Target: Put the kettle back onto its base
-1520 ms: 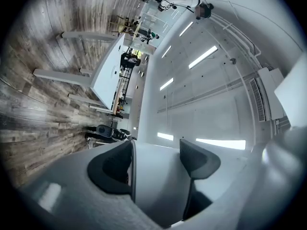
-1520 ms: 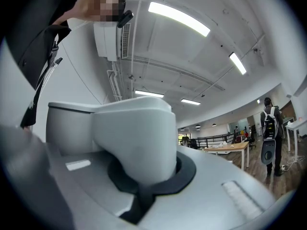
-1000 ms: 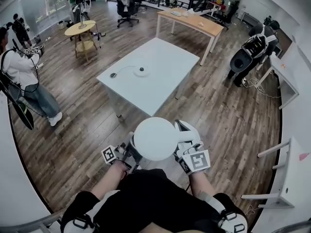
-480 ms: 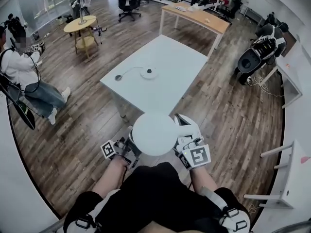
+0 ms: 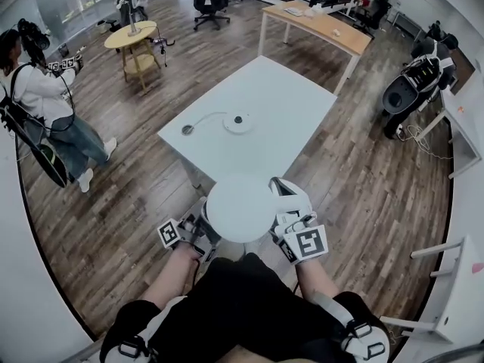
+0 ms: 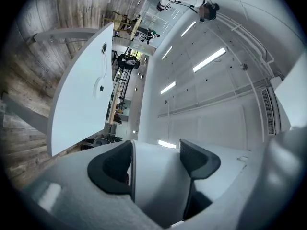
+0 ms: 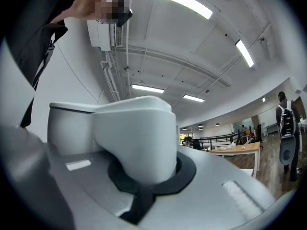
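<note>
Right tool [image 5: 292, 216] clenches the kettle [image 5: 240, 206] by its handle, left tool [image 5: 203, 230] pinches its other side. I hold it in the air, well short of the base [image 5: 239, 122] on the table [image 5: 291, 100]. Landing off-centre could tip it or shove the base.
</note>
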